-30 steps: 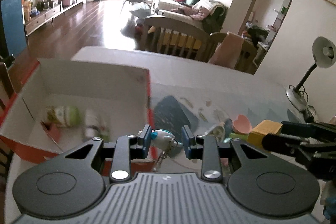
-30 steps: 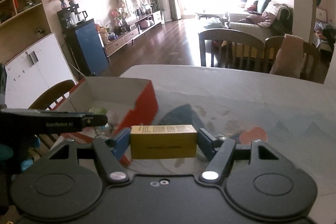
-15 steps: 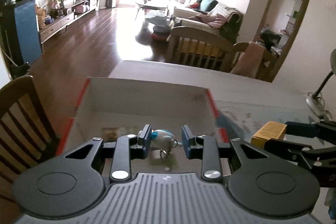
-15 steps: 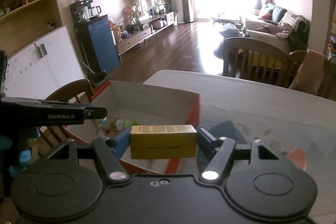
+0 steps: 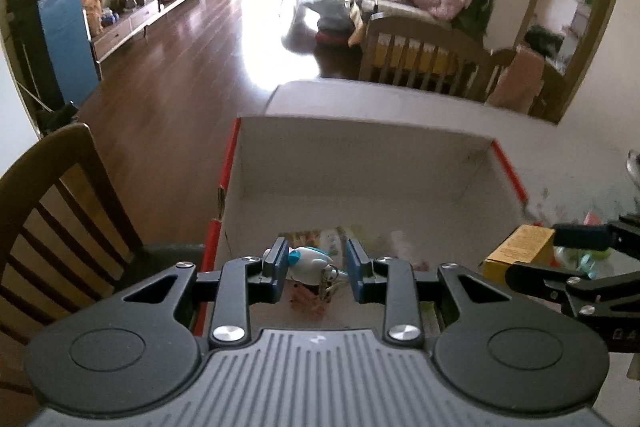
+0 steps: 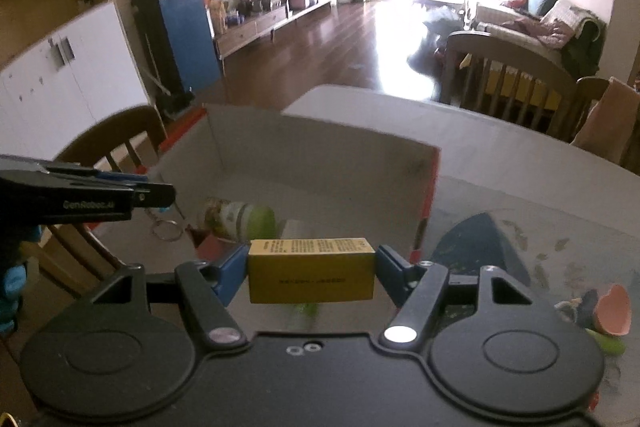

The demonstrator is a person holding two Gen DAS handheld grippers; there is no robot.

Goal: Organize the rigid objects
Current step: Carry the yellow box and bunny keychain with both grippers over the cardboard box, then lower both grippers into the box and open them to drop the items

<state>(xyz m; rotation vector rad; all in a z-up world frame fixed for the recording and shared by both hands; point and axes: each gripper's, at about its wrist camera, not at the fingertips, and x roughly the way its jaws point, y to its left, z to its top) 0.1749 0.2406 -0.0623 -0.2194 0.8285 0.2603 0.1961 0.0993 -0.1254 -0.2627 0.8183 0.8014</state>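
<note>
My left gripper [image 5: 316,264] is clenched on a small white-and-blue keychain figure [image 5: 310,259], low in the centre of the left wrist frame, with its key ring [image 5: 329,274] dangling just beneath the pads. I judge I hold it by the body so the ring hangs free and cannot snag on the cardboard. My right gripper [image 6: 311,270] grasps a yellow carton [image 6: 311,274] across its length, the blue pads pressing on both short ends, at lower centre of the right wrist frame. Held flat like that, it should drop into the box lying down rather than toppling.

Both loads sit above or just in front of the open red-sided cardboard box [image 5: 362,155], which fills the middle of each frame on the table's edge. The keychain looks to be over the box floor; the carton, seen at lower right of the left view, seems to be near the box's right wall, and I cannot tell whether it has crossed it.

Inside the box lie a green-capped bottle [image 6: 240,220] on its side and some printed packets, blurred. Outside, at lower right of the right view, a pink heart-shaped piece [image 6: 614,311] waits on the table [image 6: 520,163].
</note>
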